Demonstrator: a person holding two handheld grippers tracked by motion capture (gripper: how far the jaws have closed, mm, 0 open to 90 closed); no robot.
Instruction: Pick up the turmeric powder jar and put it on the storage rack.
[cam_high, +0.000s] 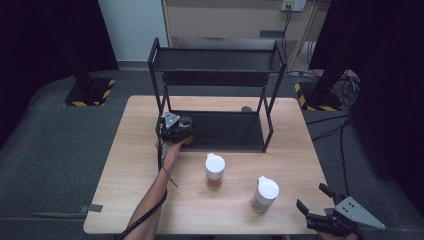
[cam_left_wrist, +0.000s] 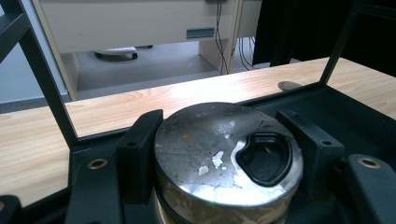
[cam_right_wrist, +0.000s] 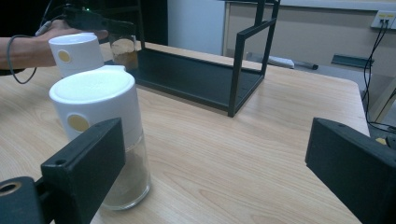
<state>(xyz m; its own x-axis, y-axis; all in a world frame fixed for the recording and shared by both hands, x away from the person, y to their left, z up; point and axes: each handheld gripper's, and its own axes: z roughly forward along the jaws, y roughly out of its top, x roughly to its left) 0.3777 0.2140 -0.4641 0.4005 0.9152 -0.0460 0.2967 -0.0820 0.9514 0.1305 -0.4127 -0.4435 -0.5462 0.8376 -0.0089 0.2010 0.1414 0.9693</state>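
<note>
I can read no text, brand or number anywhere. The only markings I find are plain yellow dots on the white lids of two jars (cam_right_wrist: 93, 121) (cam_right_wrist: 77, 53), and yellow-and-black hazard stripes on the stand bases (cam_high: 90, 92) on the floor.

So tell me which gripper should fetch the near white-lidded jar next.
Right. The right gripper is open and free beside that white-lidded jar, while the left gripper is shut on the metal-lidded jar at the black rack.
</note>
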